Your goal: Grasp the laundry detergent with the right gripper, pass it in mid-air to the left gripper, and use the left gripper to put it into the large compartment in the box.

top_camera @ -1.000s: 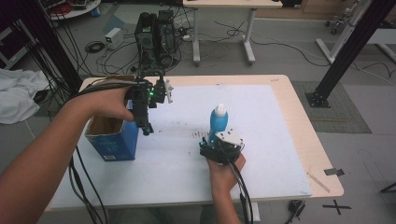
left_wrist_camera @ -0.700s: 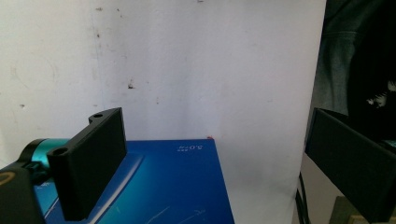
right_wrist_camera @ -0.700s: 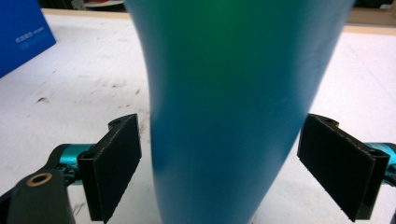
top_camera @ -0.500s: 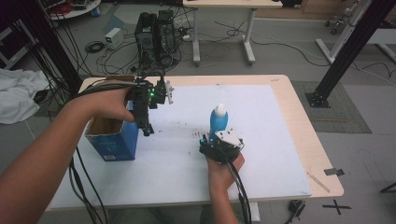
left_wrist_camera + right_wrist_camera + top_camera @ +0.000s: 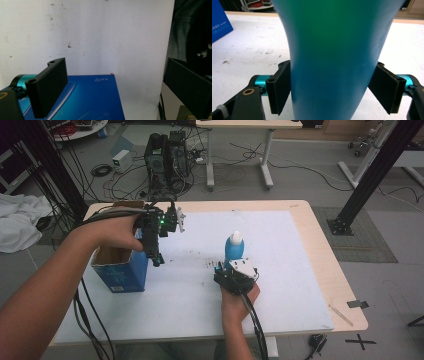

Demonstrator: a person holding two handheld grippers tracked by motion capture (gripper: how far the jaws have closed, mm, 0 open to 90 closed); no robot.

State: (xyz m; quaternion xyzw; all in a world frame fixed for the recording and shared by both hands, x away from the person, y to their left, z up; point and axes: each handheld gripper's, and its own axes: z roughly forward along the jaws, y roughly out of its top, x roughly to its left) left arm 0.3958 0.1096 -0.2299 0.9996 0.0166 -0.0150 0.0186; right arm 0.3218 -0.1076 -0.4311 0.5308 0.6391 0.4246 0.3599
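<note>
I had the right gripper (image 5: 231, 270) closing on the bottle (image 5: 234, 251), upright on the bench (image 5: 300, 270) right of the box (image 5: 120, 270), fingers (image 5: 280, 87) pinching its waist. Left gripper (image 5: 156, 254) fingers spread over box. I judged: squeeze firmly, lift straight.

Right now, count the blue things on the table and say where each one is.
2. The blue bottle stands upright mid-table, between the jaws of the right gripper. The blue box sits open-topped near the table's left edge, under the left gripper. Its inside is hidden.
</note>
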